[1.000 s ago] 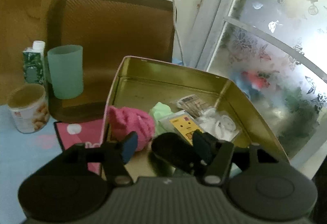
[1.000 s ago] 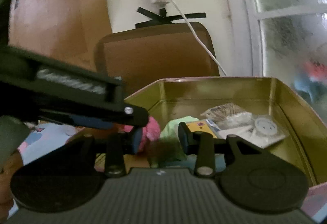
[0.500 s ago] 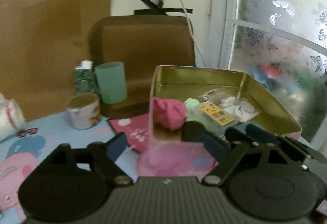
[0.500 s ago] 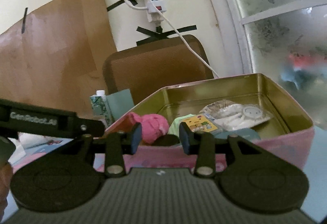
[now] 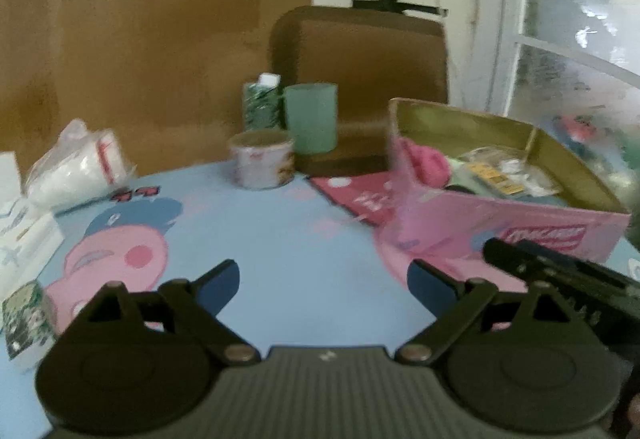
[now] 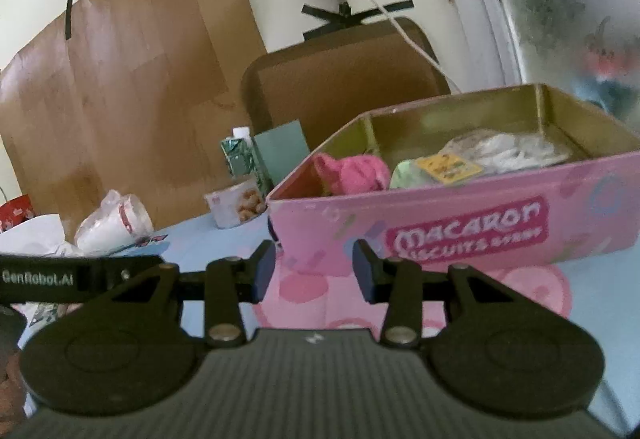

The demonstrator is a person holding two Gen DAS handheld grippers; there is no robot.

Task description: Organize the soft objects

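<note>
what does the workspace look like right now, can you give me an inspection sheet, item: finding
surface: blue cartoon-print table mat, bare between both grippers' jaws.
job's things: pink tin open; pink soft bundle, pale green soft item and clear packets inside it.
clutter: green cup, carton, snack tub, white plastic-wrapped pack, all left of the tin.
grippers: left gripper jaws opening, nothing between them; right gripper open, empty, short of the tin.
cables: white cable from a taped wall socket, behind the tin.
surroundings: brown chair back, frosted window.
</note>
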